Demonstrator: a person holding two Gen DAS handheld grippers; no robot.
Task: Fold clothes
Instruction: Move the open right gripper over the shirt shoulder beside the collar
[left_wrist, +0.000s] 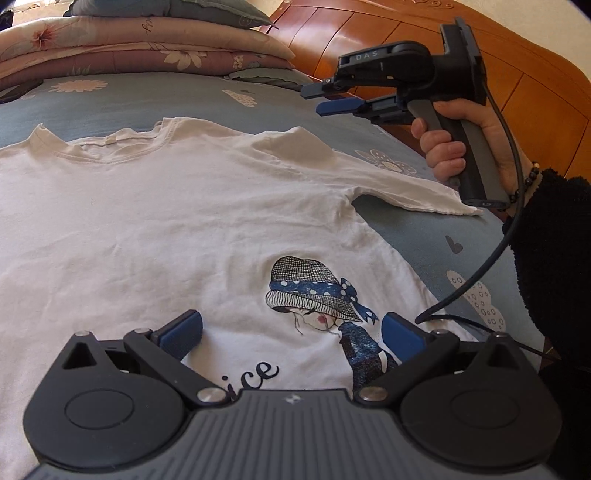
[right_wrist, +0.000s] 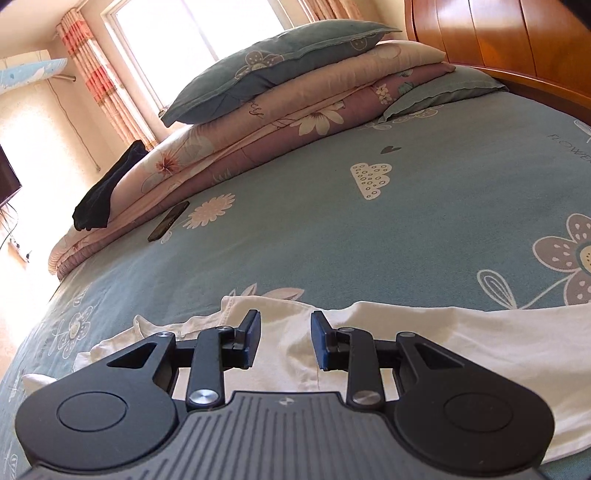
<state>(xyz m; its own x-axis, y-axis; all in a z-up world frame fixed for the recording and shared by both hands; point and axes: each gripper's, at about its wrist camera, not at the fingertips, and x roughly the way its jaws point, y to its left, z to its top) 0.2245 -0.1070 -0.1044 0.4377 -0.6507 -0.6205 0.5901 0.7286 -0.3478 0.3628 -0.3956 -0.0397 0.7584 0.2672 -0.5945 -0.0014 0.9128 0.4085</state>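
A white T-shirt with a printed girl in a hat lies spread face up on the blue flowered bedsheet. Its collar is at the far side and one sleeve stretches out to the right. My left gripper hovers open over the print, nothing between its blue pads. A hand holds my right gripper in the air above the shirt's right shoulder. In the right wrist view the right gripper has a clear gap between its fingers, empty, with the T-shirt below.
Folded quilts and pillows are stacked at the head of the bed against a wooden headboard. A dark phone and a dark garment lie beside the stack. The right gripper's cable hangs over the shirt's right edge.
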